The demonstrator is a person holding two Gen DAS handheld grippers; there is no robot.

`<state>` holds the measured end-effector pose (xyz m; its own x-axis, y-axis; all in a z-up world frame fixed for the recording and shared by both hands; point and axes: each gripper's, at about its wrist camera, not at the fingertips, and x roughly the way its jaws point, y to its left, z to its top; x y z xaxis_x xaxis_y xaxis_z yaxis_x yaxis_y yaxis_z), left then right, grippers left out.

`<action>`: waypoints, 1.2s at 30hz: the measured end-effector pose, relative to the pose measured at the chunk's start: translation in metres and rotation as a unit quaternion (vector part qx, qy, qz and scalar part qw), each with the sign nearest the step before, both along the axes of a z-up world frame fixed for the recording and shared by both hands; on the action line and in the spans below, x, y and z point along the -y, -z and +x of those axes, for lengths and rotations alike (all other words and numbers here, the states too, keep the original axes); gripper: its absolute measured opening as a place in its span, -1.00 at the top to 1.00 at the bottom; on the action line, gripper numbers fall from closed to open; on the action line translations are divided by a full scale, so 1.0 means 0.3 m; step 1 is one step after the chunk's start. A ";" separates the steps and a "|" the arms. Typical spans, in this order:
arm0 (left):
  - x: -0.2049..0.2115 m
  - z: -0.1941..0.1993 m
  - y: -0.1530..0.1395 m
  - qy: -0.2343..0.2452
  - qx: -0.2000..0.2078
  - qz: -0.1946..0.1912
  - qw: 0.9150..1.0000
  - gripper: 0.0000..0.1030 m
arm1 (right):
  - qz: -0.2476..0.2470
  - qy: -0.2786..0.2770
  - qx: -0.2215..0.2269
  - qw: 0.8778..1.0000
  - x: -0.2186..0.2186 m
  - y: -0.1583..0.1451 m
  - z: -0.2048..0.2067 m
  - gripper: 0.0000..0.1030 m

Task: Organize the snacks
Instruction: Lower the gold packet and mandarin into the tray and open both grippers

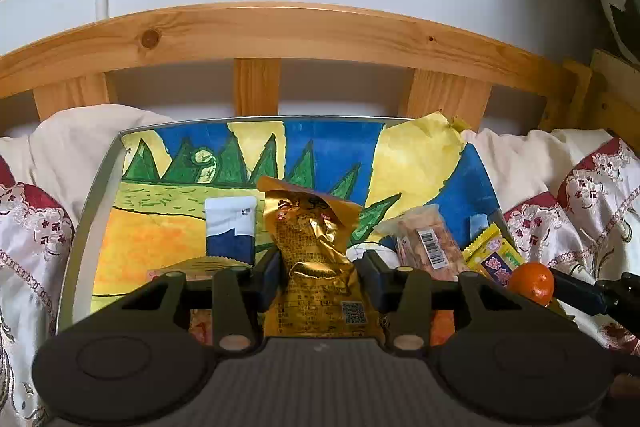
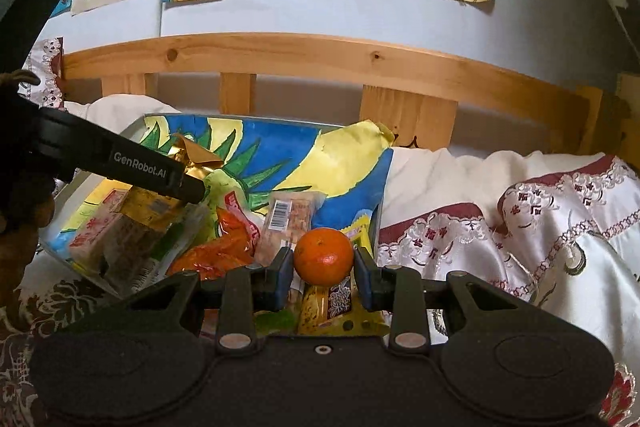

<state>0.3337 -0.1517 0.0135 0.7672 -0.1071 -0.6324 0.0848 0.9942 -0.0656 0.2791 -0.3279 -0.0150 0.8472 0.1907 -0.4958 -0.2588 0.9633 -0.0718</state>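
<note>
The left gripper [image 1: 320,269] is closed on a crinkled gold snack packet [image 1: 314,239], held above the painted tray [image 1: 100,179] lying on the bed. The right gripper [image 2: 323,269] clamps a small orange [image 2: 324,255] over the tray's right edge, just above a yellow sachet [image 2: 340,311] and a barcoded clear packet [image 2: 288,223].

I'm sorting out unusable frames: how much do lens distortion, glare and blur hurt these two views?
Left wrist: fisheye bows the wooden headboard rail; the gold packet glints but its print stays sharp. Right wrist: same bowing, dark corners, and the tangerine is crisp with one small highlight.
</note>
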 end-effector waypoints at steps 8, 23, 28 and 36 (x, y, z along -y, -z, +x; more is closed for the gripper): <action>0.014 0.008 0.009 0.002 -0.003 0.005 1.000 -0.01 | 0.002 0.003 -0.005 1.000 0.003 0.004 0.005 0.31; -0.003 -0.004 0.012 -0.007 0.000 -0.005 1.000 -0.21 | 0.009 0.005 -0.004 1.000 0.007 0.001 0.001 0.20; -0.012 -0.017 0.002 -0.012 0.008 -0.012 1.000 -0.42 | 0.014 0.007 0.001 1.000 0.008 -0.006 -0.002 0.12; -0.044 -0.052 -0.034 -0.029 0.029 -0.023 0.999 -0.69 | 0.026 0.011 0.012 1.000 0.014 -0.028 -0.016 -0.10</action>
